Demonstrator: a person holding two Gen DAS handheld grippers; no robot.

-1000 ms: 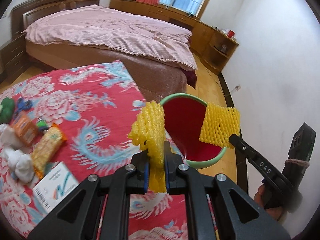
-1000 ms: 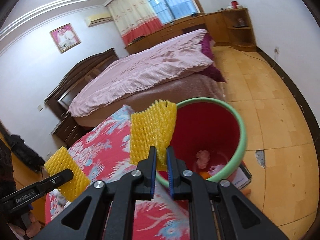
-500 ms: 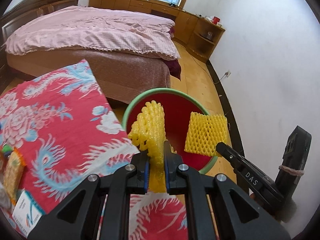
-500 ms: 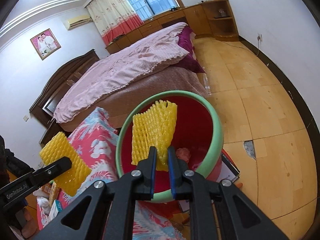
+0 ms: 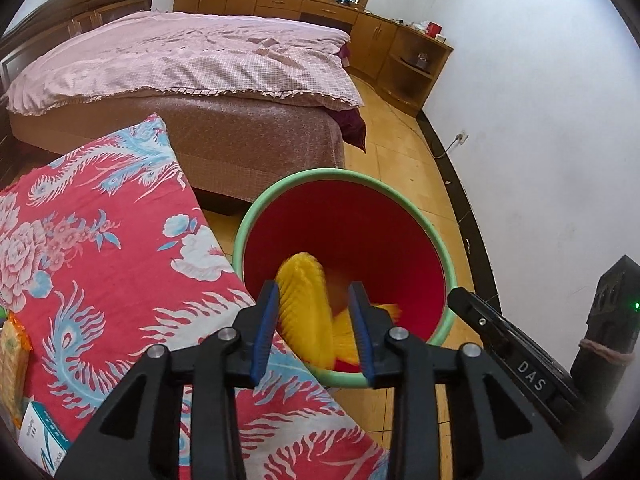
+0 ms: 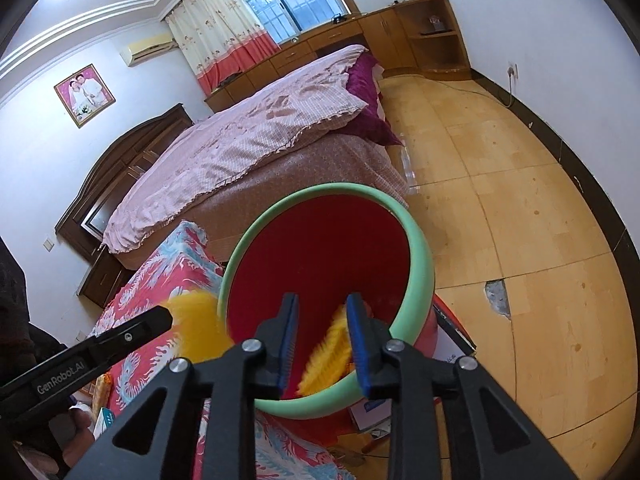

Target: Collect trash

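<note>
Opening both claws above the bin (image 5: 436, 240), you drop light, squashy foam nets (image 5: 304, 300); pinch any edge next time.

The bin (image 5: 436, 248) is red inside with a pale green rim. Two foam nets (image 5: 306, 304) are bright yellow. The cloth (image 5: 100, 240) is red with pale blue phoenixes and pink and white flowers. The quilt (image 5: 192, 52) is pink check. The grippers (image 5: 314, 328) are black with blue pads (image 5: 264, 328). The floor (image 6: 520, 220) is yellow-tan, the curtain (image 6: 224, 36) cream above red.
</note>
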